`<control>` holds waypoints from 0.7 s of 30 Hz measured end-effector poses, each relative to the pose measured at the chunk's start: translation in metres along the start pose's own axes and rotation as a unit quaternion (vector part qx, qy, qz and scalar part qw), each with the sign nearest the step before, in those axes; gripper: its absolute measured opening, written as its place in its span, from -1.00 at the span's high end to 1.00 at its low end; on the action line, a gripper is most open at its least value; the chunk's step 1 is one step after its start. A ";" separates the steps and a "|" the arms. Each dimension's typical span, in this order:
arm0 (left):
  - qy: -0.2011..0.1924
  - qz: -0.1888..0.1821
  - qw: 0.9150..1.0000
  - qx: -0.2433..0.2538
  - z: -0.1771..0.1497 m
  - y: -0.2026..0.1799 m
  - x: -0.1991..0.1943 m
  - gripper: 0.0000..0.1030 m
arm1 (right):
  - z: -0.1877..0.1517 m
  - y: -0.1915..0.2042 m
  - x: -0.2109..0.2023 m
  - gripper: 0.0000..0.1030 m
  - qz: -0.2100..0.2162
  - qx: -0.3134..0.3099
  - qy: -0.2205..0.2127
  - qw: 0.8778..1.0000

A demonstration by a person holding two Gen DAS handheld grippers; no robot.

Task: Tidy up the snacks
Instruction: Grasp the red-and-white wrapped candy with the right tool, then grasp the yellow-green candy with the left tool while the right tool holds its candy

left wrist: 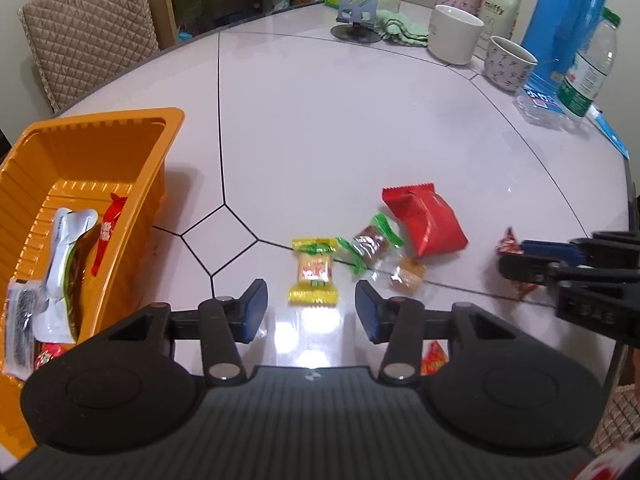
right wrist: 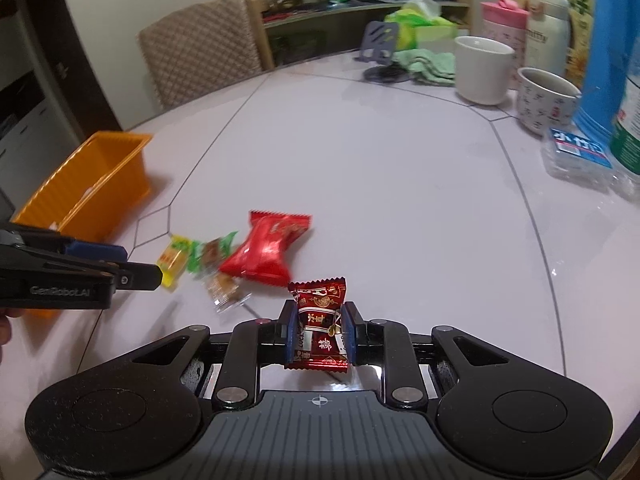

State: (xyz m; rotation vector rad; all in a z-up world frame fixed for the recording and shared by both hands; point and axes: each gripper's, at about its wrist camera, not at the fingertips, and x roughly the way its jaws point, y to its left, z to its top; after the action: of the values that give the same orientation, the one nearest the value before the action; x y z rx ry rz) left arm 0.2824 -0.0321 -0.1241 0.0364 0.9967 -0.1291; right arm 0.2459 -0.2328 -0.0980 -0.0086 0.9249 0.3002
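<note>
My left gripper is open and low over the white table, its blue pads either side of a gap. A yellow snack packet lies just ahead of that gap, untouched. To its right lie a green-ended brown candy, a clear-wrapped orange candy and a big red packet. The orange bin at left holds a white packet and other snacks. My right gripper is shut on a dark red candy packet, held just above the table to the right of the pile.
At the far right stand a white mug, a patterned mug, a blue pitcher and a water bottle. A phone stand and green cloth sit at the back. A quilted chair is behind the bin.
</note>
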 end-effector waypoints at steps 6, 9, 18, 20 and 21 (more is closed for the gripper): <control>0.009 0.001 1.000 0.005 0.010 0.000 0.016 0.23 | 0.002 -0.011 -0.003 0.54 -0.010 0.019 -0.006 1.000; 0.016 0.007 1.000 0.011 0.013 -0.001 0.023 0.32 | 0.002 -0.014 -0.004 0.54 -0.011 0.025 -0.007 1.000; 0.025 0.007 1.000 0.017 0.016 -0.003 0.033 0.62 | 0.000 -0.016 -0.005 0.54 -0.013 0.030 -0.005 0.999; 0.026 0.007 1.000 0.014 0.016 -0.003 0.032 0.63 | 0.000 -0.016 -0.005 0.54 -0.011 0.030 -0.005 0.999; 0.026 0.007 1.000 0.014 0.015 -0.002 0.032 0.63 | 0.000 -0.016 -0.006 0.54 -0.011 0.030 -0.006 0.999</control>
State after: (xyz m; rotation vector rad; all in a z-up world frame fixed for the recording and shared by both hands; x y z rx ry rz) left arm 0.3118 -0.0387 -0.1423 0.0737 1.0459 -0.1294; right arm 0.2466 -0.2493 -0.0953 0.0379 0.9212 0.2529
